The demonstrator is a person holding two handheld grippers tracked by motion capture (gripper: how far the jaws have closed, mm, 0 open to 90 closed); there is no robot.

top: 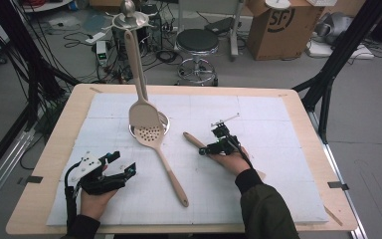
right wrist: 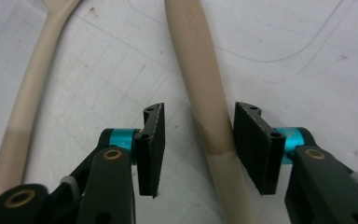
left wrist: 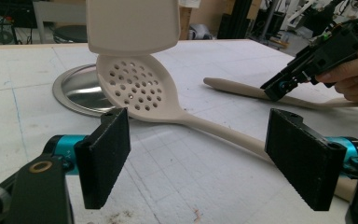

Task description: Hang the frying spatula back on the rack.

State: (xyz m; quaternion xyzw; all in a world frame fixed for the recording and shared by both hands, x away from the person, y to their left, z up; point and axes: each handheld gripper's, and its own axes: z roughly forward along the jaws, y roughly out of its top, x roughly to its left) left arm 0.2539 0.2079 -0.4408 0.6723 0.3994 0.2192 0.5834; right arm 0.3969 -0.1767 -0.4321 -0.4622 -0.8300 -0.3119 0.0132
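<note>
The right gripper (right wrist: 198,149) has its jaws apart astride the handle (right wrist: 209,107) of a beige utensil lying flat on the bench (top: 298,199). The right-hand pad looks to be touching or nearly touching the handle, while the left-hand pad stands clear of it, so nothing is clamped yet.

In the high view that handle (top: 193,139) points away from the person's right hand (top: 234,160), and I cannot tell what kind of head the utensil has.

The left gripper (top: 117,167) rests near the bench's front left corner, jaws wide apart and empty, aimed toward the slotted spoon (left wrist: 140,86).

That spoon lies on the bench with its bowl against the rack's round steel base (left wrist: 74,88). 1 spatula (top: 143,112) already hangs from the rack (top: 128,19).

As I judge it, 1 utensil is hung and 2 are left, with the grasp on the second only beginning.
</note>
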